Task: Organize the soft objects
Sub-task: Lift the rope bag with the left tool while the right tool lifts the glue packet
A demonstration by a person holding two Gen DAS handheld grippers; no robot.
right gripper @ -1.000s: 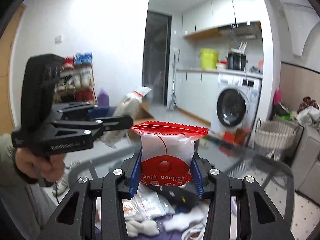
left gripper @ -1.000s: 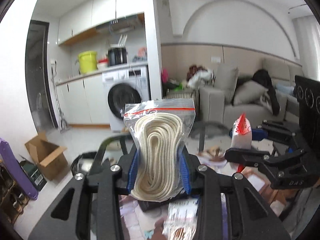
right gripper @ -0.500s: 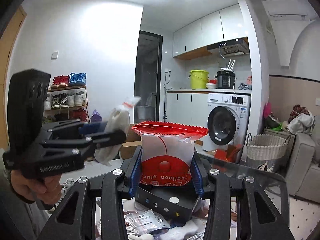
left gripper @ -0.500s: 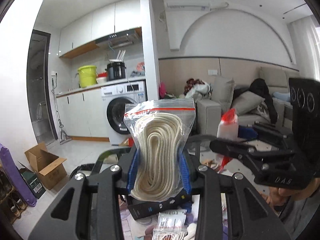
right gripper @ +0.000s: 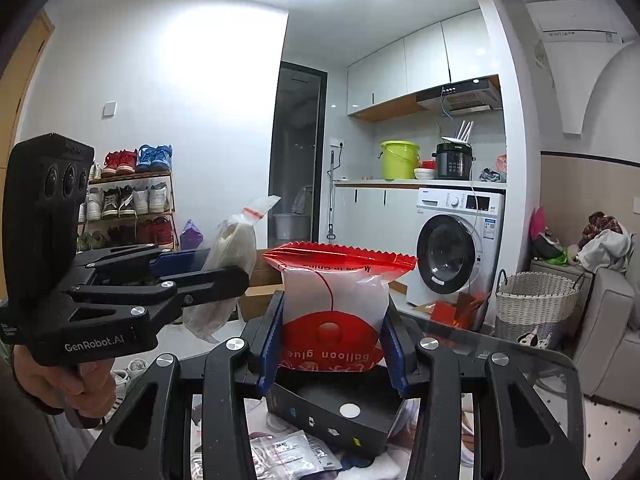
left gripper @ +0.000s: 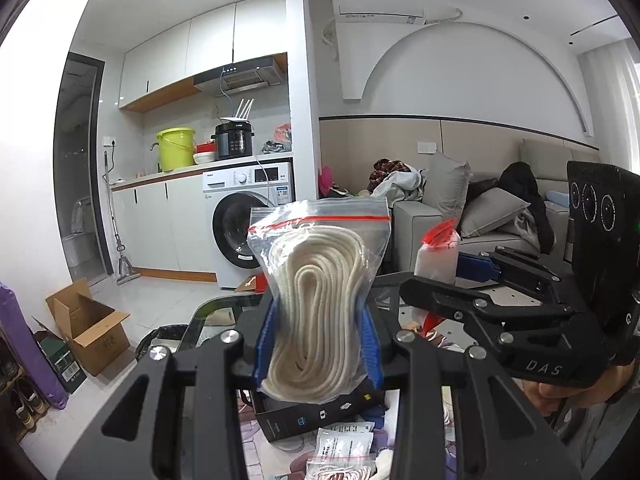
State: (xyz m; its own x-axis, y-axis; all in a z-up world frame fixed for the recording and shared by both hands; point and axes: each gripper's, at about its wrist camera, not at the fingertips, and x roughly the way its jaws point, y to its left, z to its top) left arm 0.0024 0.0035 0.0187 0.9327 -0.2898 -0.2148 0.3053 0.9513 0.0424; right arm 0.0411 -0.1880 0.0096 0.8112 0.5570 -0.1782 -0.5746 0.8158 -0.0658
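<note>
Both grippers are lifted off the cluttered table, and compared with a second ago the view has tipped upward — more ceiling shows, less of the packets below. The left gripper (left gripper: 318, 334) keeps its blue pads pinched on the rope bag (left gripper: 320, 292), a clear zip pouch standing upright between them. The right gripper (right gripper: 332, 340) stays clamped on the balloon glue packet (right gripper: 334, 312), red edge on top. The two sit closer side by side now, above the black box (right gripper: 340, 412).
</note>
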